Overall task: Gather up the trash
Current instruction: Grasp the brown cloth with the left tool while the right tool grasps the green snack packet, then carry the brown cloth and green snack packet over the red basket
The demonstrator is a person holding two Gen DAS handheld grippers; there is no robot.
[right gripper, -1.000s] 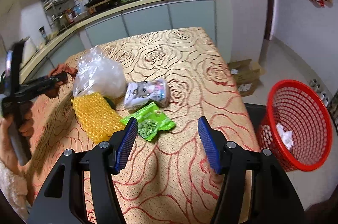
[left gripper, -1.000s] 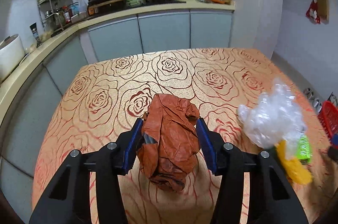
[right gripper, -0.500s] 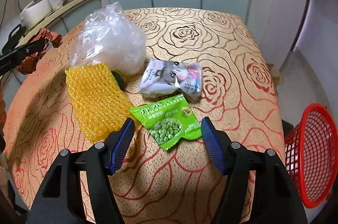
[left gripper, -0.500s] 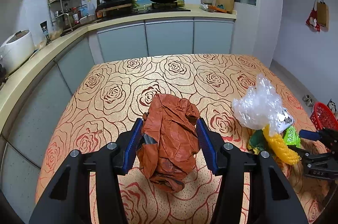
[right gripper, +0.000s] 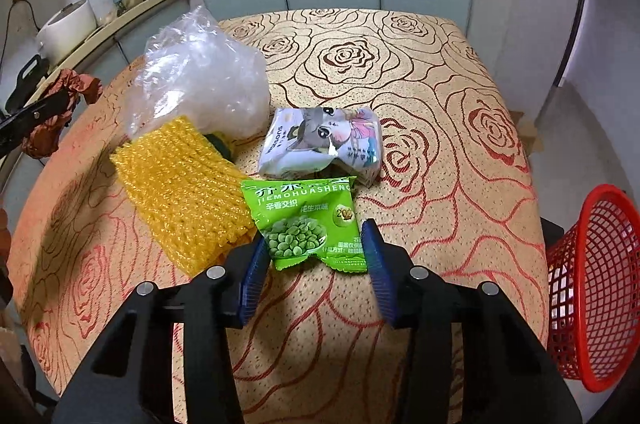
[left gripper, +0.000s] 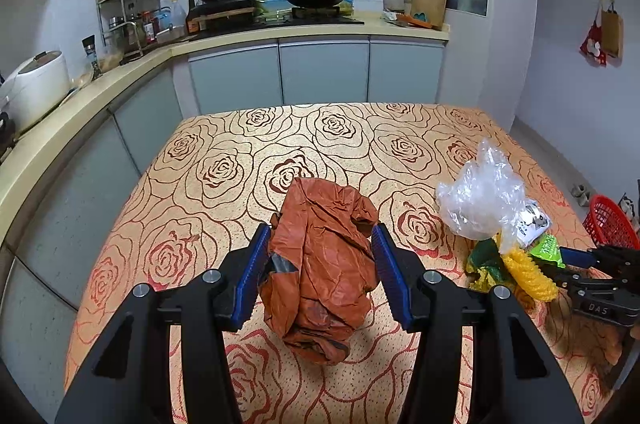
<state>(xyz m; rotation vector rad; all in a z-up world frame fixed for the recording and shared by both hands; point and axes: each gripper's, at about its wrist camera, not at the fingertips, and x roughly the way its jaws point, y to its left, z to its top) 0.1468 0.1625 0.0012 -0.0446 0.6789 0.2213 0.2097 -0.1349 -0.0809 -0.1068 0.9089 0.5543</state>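
I am working in a small kitchen with grey cabinet doors and a stove along the back wall, over a table covered in a gold cloth with a red rose pattern.

My left tongs pinch a crumpled rust-orange plastic bag. Both blue pads press into its sides and it sits between them exactly as it did a second ago, so that piece is secured and only needs carrying to the bin.

The change is on the right. A second ago my right tongs hung back from the pile with the jaws spread. Now they have come down close over the flat green snack packet printed with peas, and the jaws are closing with its near edge between them. I judge the pads are not yet pressing it. This means the next pickup is under way.

The packet is thin, glossy foil and lies flat, so I expect it to buckle as it is squeezed. Touching its left side is a yellow foam mesh sleeve, soft and ridged. Behind that sits a puffy ball of clear crinkled plastic film. A white glossy pouch with a cartoon cat lies just beyond the green packet.

The red plastic lattice basket stands on the floor just off the table's right edge.
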